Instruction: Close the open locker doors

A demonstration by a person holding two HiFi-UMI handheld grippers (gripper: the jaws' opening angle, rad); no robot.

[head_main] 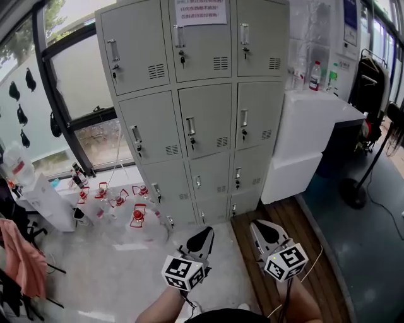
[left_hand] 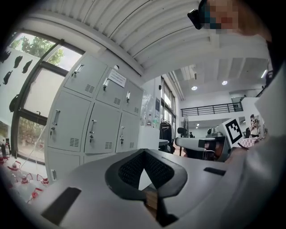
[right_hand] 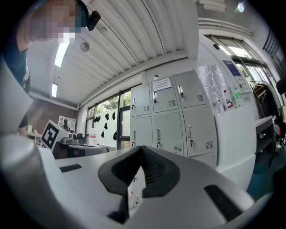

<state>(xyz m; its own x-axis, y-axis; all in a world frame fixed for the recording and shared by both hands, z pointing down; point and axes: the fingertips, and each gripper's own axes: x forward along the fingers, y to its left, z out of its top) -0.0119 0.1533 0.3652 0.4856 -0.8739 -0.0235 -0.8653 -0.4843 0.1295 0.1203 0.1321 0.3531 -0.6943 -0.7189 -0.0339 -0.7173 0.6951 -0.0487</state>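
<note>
In the head view, the tall grey metal locker bank (head_main: 202,113) fills 12 o'clock, three columns wide. Every door that shows sits flush and shut, each with a handle and a key, and a white paper notice (head_main: 201,11) is on the top middle door. A dark-framed window (head_main: 82,82) stands at 10 o'clock. A white block-shaped table (head_main: 315,120) at 2 o'clock carries plastic bottles. Clear red-capped water jugs (head_main: 136,214) crowd the pale floor (head_main: 126,271) at 8 o'clock. A brown wooden floor strip (head_main: 287,221) runs at 5 o'clock.

At 6 o'clock the left gripper (head_main: 202,238) and the right gripper (head_main: 264,230) point toward the lockers, well apart from them. Each gripper's fingers are pressed together with nothing between them.
</note>
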